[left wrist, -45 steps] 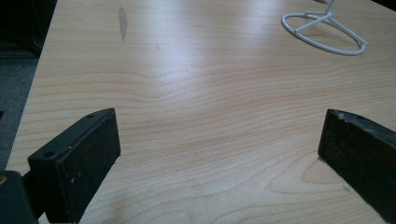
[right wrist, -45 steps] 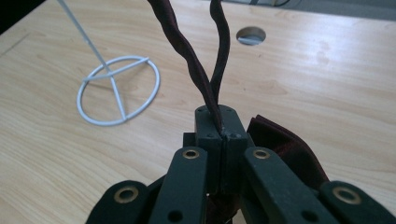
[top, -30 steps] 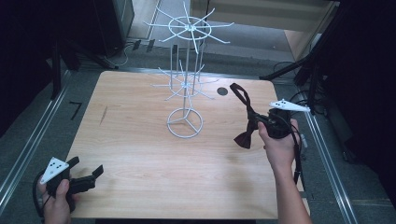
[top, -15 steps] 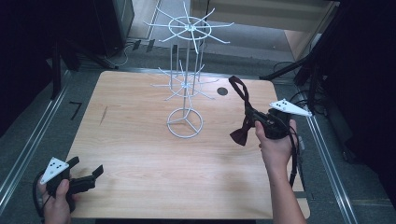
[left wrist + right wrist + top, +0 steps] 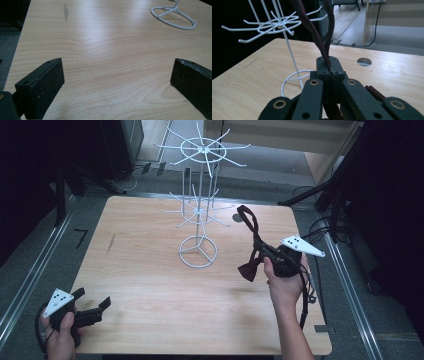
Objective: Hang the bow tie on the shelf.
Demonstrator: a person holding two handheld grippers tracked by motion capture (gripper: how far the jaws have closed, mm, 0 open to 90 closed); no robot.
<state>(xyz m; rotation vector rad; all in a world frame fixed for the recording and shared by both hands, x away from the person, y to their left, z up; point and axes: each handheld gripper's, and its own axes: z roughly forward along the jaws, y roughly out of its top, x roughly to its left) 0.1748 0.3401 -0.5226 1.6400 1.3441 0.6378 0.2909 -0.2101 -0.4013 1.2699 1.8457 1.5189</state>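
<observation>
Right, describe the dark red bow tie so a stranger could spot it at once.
Start at the light wooden table and find the tall white wire hook stand near its far middle. Just right of the stand's ring base, the right gripper is shut on the dark red bow tie. It is the only fabric item: its strap loops upward and its bow hangs below the jaws.

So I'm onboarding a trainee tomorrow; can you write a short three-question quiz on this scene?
1. True or false: the right tool is shut on the dark red bow tie's strap.
2. The open left tool is: A) over the table's near left corner, B) at the white wire hook stand.
3. What is the light wooden table holding near its middle?

Key: 1 true; 2 A; 3 the hook stand.
</observation>
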